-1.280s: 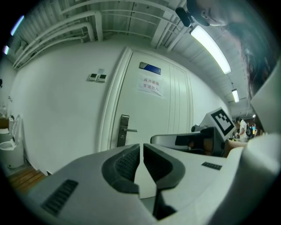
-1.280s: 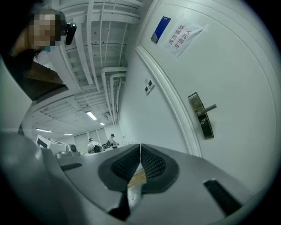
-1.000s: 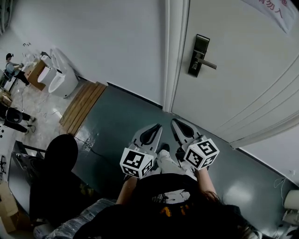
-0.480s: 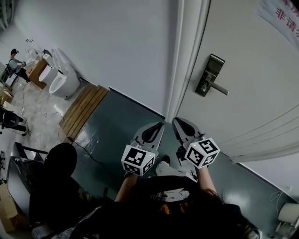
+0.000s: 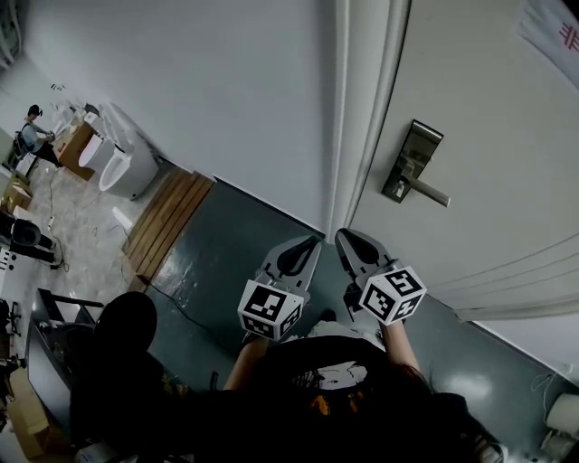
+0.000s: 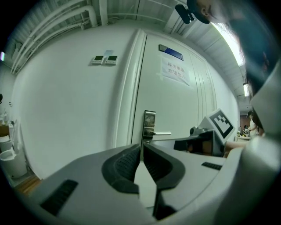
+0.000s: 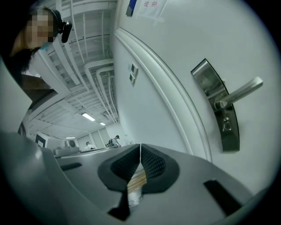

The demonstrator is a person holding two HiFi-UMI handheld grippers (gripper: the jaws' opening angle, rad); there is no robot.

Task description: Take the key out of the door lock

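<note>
The door's steel lock plate (image 5: 412, 163) with its lever handle (image 5: 431, 193) sits up right on the white door (image 5: 488, 99). In the right gripper view the lock plate (image 7: 218, 105) shows a small round cylinder (image 7: 226, 125) under the lever; I cannot make out a key there. My left gripper (image 5: 310, 242) and right gripper (image 5: 343, 235) are held side by side low before the door, well short of the lock. Both are shut with nothing between the jaws. The left gripper view shows the lock plate (image 6: 149, 125) straight ahead beyond its gripper (image 6: 141, 145). The right gripper (image 7: 140, 147) points left of the plate.
The door frame (image 5: 362, 118) stands left of the lock. Wooden planks (image 5: 167, 212) lie on the floor at the wall, with white sanitary ware (image 5: 118, 155) and a distant person (image 5: 36, 136) beyond. A black round object (image 5: 127, 315) is at lower left. A paper sign (image 5: 554, 27) hangs on the door.
The lock plate has shifted right and down in the head view and looks larger as the camera nears the door. Both grippers stay shut and side by side.
</note>
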